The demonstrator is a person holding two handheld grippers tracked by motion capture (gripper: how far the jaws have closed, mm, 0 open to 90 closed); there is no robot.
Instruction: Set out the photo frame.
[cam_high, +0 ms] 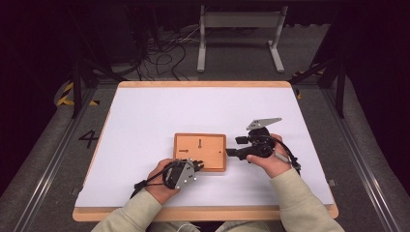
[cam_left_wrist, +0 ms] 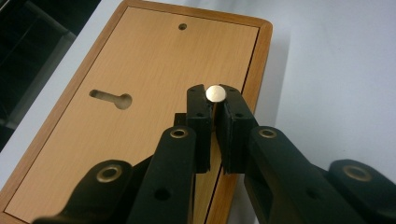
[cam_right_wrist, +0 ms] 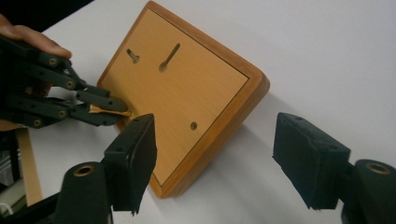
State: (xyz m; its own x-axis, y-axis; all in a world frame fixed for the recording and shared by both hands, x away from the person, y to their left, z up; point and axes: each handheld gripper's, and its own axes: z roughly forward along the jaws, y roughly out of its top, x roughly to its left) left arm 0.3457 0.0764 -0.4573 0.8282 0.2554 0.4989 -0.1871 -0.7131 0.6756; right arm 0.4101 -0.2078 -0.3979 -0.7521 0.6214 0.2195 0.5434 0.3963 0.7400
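Left tongs (cam_left_wrist: 215,109) are pinching a small peg (cam_left_wrist: 215,93) at the board's (cam_high: 212,145) edge while right tongs (cam_right_wrist: 215,158) are gaping empty, risking an unsteadied board sliding across the counter (cam_high: 145,121).

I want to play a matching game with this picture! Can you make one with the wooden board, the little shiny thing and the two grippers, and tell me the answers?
Things:
1. flat orange-brown wooden board with keyhole slots
2. small round silver metal pin head
3. left gripper
4. right gripper

States:
A. jaws spread wide, nothing between them
B. lying on the white table
C. pinched between two black jaws
D. jaws shut on something small at the board's edge

Pairs: 1-B, 2-C, 3-D, 4-A
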